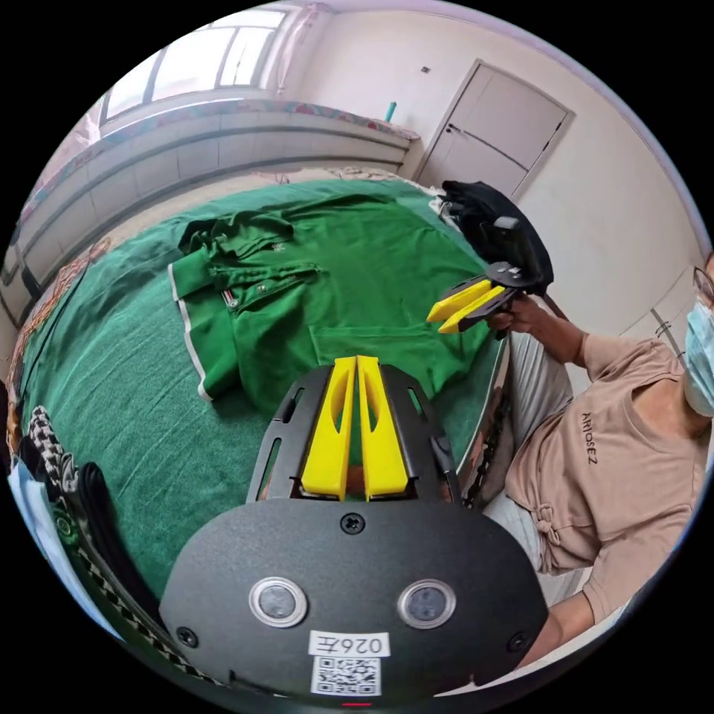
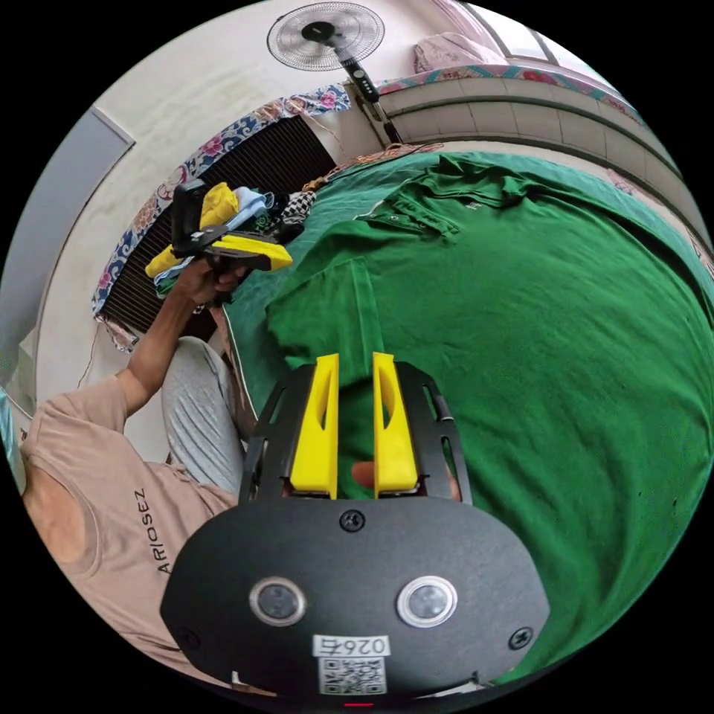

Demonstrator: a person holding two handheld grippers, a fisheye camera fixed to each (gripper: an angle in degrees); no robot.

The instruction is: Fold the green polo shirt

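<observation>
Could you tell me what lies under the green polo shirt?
The green polo shirt lies spread on a green cover over the bed. Whatever is between shirt and cover is hidden.

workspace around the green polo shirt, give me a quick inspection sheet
surface: green cover spread over a bed.
job's things: green polo shirt lying rumpled, collar bunched, not yet folded.
clutter: black bag at one bed edge; pile of clothes at another.
grippers: left gripper jaws together, empty; right gripper jaws apart, empty; both above the bed.
cables: nothing seen.
surroundings: standing fan, door, window, person seated beside the bed.
</observation>
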